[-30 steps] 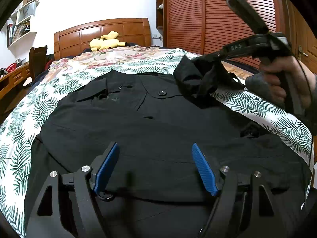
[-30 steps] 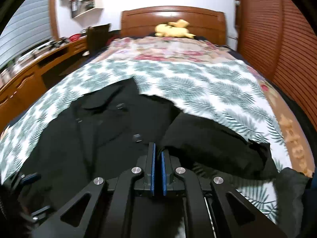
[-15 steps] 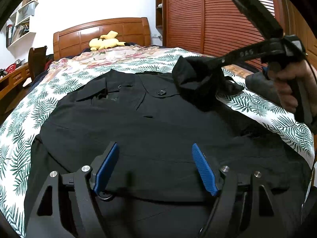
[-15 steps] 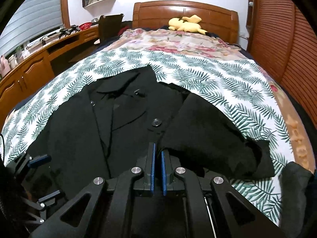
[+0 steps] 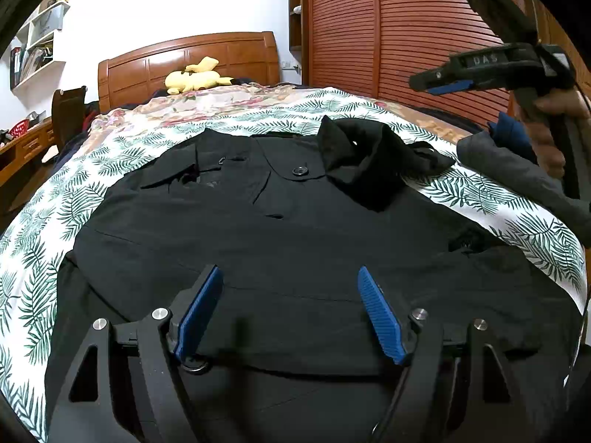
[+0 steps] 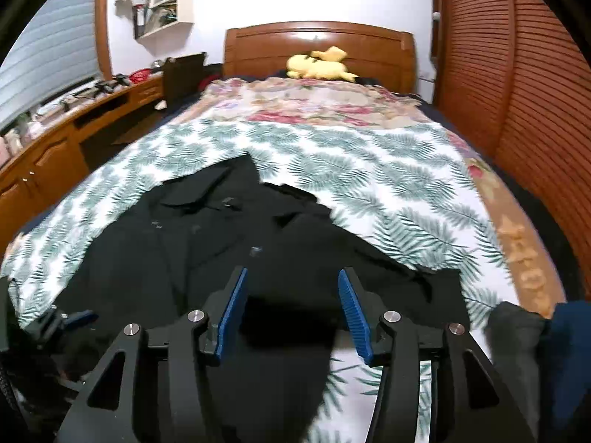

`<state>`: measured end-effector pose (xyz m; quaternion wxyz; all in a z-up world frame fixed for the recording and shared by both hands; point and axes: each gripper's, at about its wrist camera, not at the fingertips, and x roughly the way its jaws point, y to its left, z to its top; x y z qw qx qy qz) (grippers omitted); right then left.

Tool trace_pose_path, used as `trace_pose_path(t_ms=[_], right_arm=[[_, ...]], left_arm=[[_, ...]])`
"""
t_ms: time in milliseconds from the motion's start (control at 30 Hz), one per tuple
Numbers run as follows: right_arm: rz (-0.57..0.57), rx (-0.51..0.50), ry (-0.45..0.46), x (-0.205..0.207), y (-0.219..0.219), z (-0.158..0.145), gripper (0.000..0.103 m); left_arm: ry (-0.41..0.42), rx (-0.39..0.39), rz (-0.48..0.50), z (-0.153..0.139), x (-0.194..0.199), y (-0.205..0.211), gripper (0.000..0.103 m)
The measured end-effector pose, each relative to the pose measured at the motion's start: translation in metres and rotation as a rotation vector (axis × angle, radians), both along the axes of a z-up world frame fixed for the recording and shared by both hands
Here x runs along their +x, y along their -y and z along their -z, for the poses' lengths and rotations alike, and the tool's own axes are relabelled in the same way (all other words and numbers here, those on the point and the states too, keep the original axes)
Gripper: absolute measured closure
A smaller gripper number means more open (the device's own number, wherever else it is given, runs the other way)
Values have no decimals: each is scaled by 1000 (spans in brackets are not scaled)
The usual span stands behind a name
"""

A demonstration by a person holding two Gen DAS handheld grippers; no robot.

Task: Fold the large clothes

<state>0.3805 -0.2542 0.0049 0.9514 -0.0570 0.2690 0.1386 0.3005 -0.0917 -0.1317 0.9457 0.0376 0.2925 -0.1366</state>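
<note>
Since the earlier frames: right gripper (image 6: 291, 310) has let go of the sleeve (image 5: 373, 162) and its jaws went from pinched shut to wide apart. It has also lifted clear; in the left wrist view it (image 5: 439, 85) now hangs in the air at about 2 o'clock, above the bed, nothing between its blue pads. The sleeve has dropped and now lies folded in across the chest of the black coat (image 5: 280, 243), cuff end bunched at roughly 1 o'clock from the coat's centre.

Left gripper (image 5: 291, 306): unchanged, jaws wide, holding nothing, hovering low over the coat's hem end at 6 o'clock. Whether the pads touch the fabric I cannot tell.

Coat lies front-up, spread flat on the leaf-print bedspread (image 5: 122, 147), collar toward the headboard (image 5: 188, 62) at 12 o'clock, one button (image 5: 300, 170) showing near the lapel. In the right wrist view the coat (image 6: 177, 258) fills lower left and the folded sleeve (image 6: 369, 262) runs toward 3 o'clock; that view is motion-blurred.

Yellow plush toy (image 5: 195, 78) sits at the headboard. Grey garment (image 5: 517, 173) lies at the bed's right edge, 3 o'clock. Slatted wooden wardrobe (image 5: 388, 33) along the right side.
</note>
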Motion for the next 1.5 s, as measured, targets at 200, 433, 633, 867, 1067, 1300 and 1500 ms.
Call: trace_pose_path(t_ms=[200,433,633,867,1067,1300,1500], right_arm=[[118,-54,-64,33,18,23,47],[294,-114,-147,83,44,54,47],[399,-104,-268,124,55,84,47],[401,-116,-286,142,43,106,48],[332,-213,-272,129,18,104,91],[223,-244,-113,80,-19,53,94],[124,-270,43,22,-68,-4,94]], left_arm=[[0,-1,0,0,0,0,26],[-1,-2,1,0,0,0,26],[0,-4,3,-1,0,0,26],[-1,-2,5,-2,0,0,26],[5,-6,6,-3,-1,-3,26],[9,-31,3,-12,-10,-15,26],[27,-22,12,-22,-35,-26,26]])
